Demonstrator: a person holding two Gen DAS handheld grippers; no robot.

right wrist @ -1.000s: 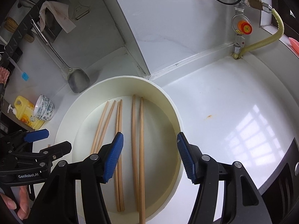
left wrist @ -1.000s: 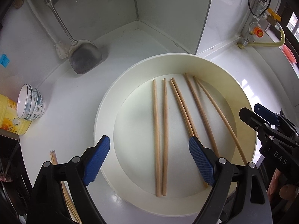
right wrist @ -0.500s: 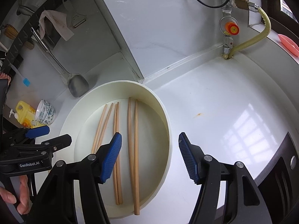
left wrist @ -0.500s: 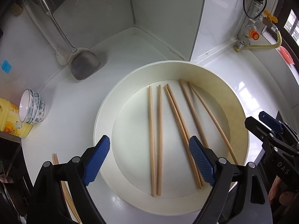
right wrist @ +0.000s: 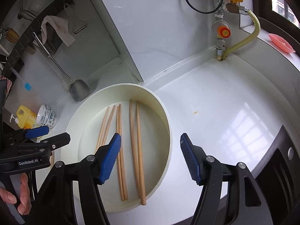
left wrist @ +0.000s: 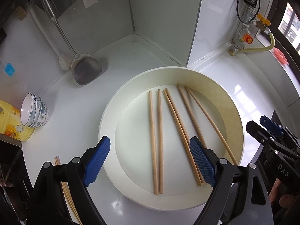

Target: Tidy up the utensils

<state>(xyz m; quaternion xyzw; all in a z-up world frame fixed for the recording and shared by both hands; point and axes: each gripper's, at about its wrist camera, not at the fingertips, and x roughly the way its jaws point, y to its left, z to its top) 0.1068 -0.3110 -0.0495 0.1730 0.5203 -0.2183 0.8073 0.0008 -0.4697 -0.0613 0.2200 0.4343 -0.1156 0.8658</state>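
Several wooden chopsticks (left wrist: 159, 138) lie side by side in a round cream tray (left wrist: 112, 116) on the white counter; they also show in the right wrist view (right wrist: 137, 146), in the same tray (right wrist: 165, 116). My left gripper (left wrist: 150, 161) is open and empty above the tray's near edge. My right gripper (right wrist: 150, 159) is open and empty above the tray's right rim. A few more chopsticks (left wrist: 65, 187) lie on the counter left of the tray.
A metal spatula (left wrist: 84, 69) leans at the back left. Stacked bowls (left wrist: 33, 112) and a yellow bottle (left wrist: 11, 125) stand at the left. A gas valve and yellow hose (right wrist: 241, 37) sit at the back right, with a pink dish (right wrist: 280, 42). A stove edge (right wrist: 281, 168) lies right.
Both grippers have pulled back and up from the tray, which looks smaller now. Both stay open. The chopsticks have not moved.
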